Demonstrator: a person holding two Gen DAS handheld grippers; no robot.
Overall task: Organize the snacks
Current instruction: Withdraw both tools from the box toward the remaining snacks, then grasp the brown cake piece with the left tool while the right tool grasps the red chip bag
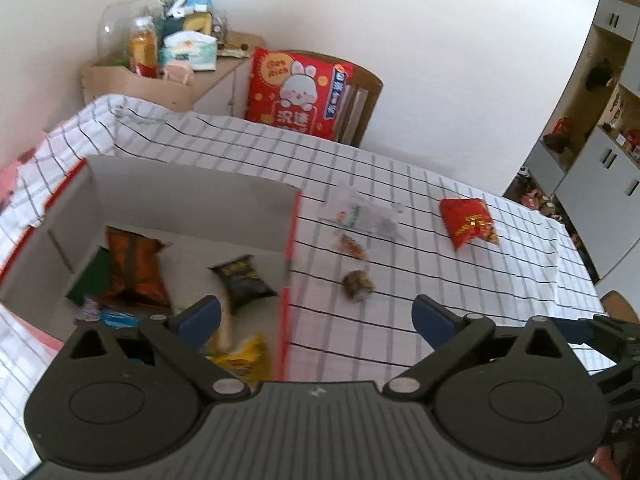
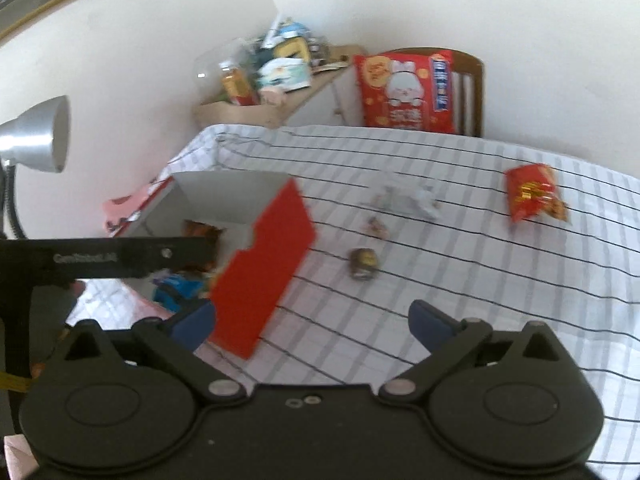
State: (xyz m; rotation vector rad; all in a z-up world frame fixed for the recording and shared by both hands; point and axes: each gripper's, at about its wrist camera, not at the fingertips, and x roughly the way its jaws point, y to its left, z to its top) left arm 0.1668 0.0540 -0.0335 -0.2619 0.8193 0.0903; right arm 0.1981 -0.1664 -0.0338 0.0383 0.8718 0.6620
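Observation:
A red box with a white inside (image 1: 192,196) stands on the left of the checked tablecloth (image 1: 460,300). In it lie an orange bag (image 1: 136,272), a black bag (image 1: 242,282), a yellow bag (image 1: 244,360) and a blurred pale stick (image 1: 226,320). On the cloth to its right lie a brown round snack (image 1: 358,284), a small orange candy (image 1: 354,246), a clear wrapper (image 1: 360,216) and a red bag (image 1: 470,222). My left gripper (image 1: 316,312) hangs open over the box's right wall, holding nothing. My right gripper (image 2: 312,320) is open and empty beside the box (image 2: 260,272), short of the brown snack (image 2: 364,262).
A wooden chair with a red rabbit cushion (image 1: 298,92) stands behind the table. Left of it is a low cabinet piled with bottles and packs (image 1: 168,52). A silver desk lamp (image 2: 36,140) stands at the left. Grey cupboards (image 1: 600,152) line the right.

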